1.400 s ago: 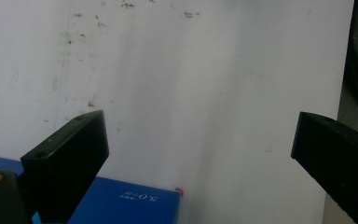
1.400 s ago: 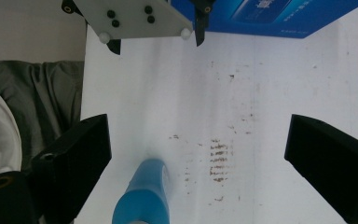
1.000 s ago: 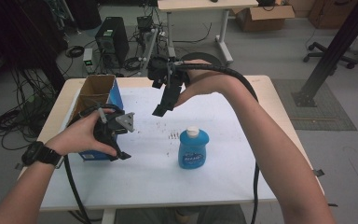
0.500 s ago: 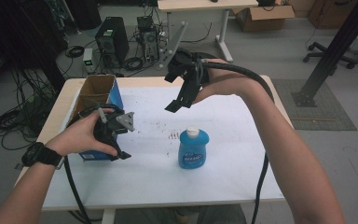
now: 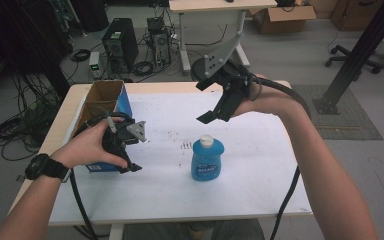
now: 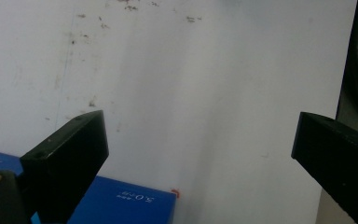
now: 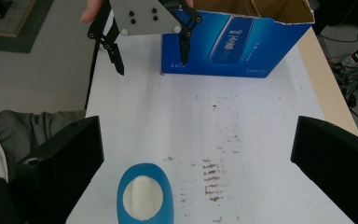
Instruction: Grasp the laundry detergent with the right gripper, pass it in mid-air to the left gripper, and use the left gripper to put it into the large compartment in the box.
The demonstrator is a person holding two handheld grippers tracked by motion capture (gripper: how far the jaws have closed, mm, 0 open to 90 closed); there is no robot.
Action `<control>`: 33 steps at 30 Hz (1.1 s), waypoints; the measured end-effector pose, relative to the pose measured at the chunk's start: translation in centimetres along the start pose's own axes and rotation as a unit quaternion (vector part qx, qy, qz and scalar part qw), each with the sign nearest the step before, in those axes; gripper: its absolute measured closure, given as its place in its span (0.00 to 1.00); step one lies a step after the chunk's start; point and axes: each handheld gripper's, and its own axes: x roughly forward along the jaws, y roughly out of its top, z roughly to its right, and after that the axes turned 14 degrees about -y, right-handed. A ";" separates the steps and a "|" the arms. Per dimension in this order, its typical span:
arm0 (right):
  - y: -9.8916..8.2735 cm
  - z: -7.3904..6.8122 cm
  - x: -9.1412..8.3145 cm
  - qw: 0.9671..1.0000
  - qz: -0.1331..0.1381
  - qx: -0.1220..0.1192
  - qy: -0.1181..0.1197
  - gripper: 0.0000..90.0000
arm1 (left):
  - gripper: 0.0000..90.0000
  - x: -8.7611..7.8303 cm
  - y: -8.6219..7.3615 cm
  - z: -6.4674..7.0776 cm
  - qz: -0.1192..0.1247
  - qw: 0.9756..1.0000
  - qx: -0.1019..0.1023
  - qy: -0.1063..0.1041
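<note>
From the high view, the blue bottle (image 5: 207, 159) stands upright near the middle of the white tabletop (image 5: 260, 175), its pale cap on top, touched by neither claw. The right claw (image 5: 214, 111) hangs in the air above and just far of it, tilted down toward the tabletop, jaws spread with nothing between them; they have just been opening a little further. The right gripper view looks almost straight down past those two black jaws onto the bottle's cap (image 7: 143, 195) (a pale oval ringed by blue shoulders), and also catches smudged dark marks (image 7: 212, 179) on the tabletop just beside it, which are only faint specks from above. At the left, the left claw (image 5: 132, 160) sits low beside the near end of the open blue cardboard box (image 5: 100, 105), well apart from the bottle. The left gripper view shows its jaws spread wide over bare white tabletop, with a blue corner of the box (image 6: 130, 205) below the left jaw.
</note>
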 end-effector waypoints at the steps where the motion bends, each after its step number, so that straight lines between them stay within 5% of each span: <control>1: -0.5 -0.1 -0.2 1.000 0.006 0.004 0.001 0.02 | 0.05 0.0 0.1 0.0 -0.002 1.000 0.000 0.000; 15: -6.1 -0.4 -0.8 0.998 0.049 0.039 0.003 0.02 | 0.05 0.1 0.1 -0.2 0.001 1.000 -0.007 0.001; 33: -11.3 -2.0 1.5 0.994 0.072 0.077 0.018 0.02 | 0.05 0.1 0.4 -0.1 -0.002 1.000 -0.008 -0.002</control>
